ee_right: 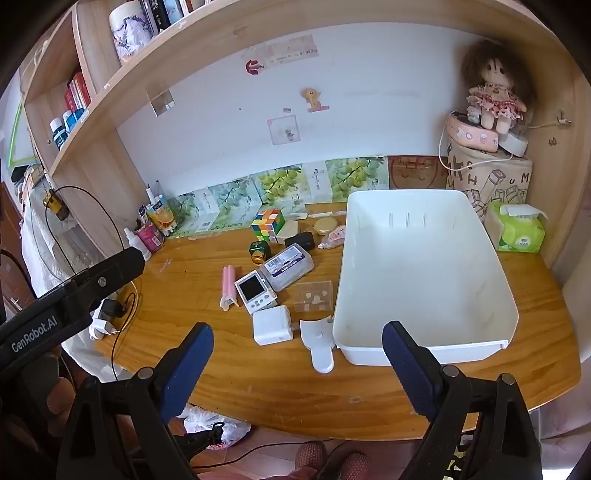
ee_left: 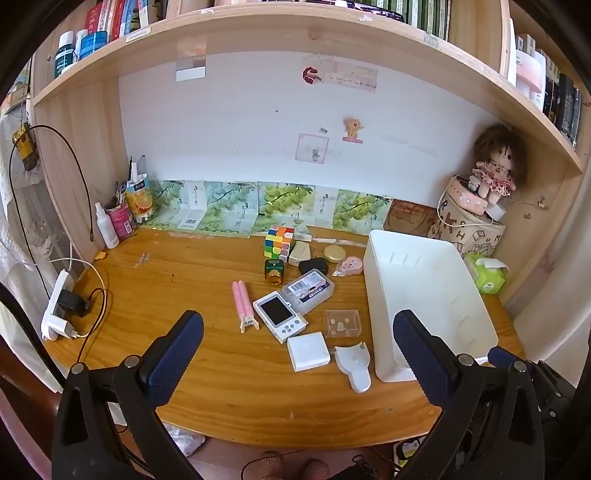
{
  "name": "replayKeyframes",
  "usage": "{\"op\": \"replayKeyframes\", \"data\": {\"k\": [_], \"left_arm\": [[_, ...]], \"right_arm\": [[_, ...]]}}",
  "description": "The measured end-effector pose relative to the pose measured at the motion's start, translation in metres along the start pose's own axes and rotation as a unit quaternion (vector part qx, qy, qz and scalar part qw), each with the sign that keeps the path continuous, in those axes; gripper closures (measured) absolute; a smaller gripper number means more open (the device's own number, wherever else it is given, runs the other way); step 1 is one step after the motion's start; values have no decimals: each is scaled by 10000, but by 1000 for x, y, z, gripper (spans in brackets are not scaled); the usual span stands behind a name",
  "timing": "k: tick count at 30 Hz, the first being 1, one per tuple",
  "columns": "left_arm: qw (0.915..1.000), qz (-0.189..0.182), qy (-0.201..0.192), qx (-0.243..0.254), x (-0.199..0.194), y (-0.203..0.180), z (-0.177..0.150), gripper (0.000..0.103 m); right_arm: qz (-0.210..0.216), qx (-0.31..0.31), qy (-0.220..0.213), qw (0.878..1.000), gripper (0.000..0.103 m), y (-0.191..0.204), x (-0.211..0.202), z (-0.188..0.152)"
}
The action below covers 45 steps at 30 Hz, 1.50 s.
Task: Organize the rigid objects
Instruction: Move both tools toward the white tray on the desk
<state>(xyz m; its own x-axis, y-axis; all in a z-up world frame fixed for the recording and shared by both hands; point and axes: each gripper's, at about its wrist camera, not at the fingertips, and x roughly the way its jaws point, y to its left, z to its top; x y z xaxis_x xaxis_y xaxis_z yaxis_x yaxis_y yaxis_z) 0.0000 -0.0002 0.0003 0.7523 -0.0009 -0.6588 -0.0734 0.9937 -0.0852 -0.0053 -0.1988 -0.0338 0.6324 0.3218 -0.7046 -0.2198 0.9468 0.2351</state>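
Both grippers, left [ee_left: 297, 345] and right [ee_right: 297, 349], hang released above a cluttered wooden desk [ee_right: 369, 391] beneath bookshelves [ee_left: 258, 26], beside a white bin [ee_right: 424, 273].

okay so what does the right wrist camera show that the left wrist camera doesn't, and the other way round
Only the right wrist view shows the left gripper's body from the side, and the white bin's whole bare floor. Only the left wrist view shows the full power strip with its plugs at the desk's left edge. Both show the Rubik's cube, the pink pens, the white square charger, the doll, and each camera's own jaws standing wide with nothing between them.
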Motion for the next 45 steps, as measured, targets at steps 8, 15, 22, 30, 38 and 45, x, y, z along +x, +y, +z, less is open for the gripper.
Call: {"op": "replayKeyframes", "data": {"k": [8,15,22,30,38,45], "left_arm": [[9999,-104,83,-44,-1,11,-8,1],[9991,-341,175,-157,-3,28,-9,1],[9987,-358,285,-238,2,52,-13,1],[9972,-528,367,-394,10,81,-13,1],[9945,-736,586,-454,24,91,-13,1],[9935,-737,728,-462,33,89,-13,1]], "right_arm": [[-65,22,-5,10000,10,7,-2,-4],[-301,80,30,9995,10,20,-4,-12],[-376,51,17,9993,10,37,-3,-14],[-508,-71,9,9987,10,68,2,-14],[-697,-2,37,9976,10,78,5,-13],[-707,41,90,9974,10,78,9,-11]]}}
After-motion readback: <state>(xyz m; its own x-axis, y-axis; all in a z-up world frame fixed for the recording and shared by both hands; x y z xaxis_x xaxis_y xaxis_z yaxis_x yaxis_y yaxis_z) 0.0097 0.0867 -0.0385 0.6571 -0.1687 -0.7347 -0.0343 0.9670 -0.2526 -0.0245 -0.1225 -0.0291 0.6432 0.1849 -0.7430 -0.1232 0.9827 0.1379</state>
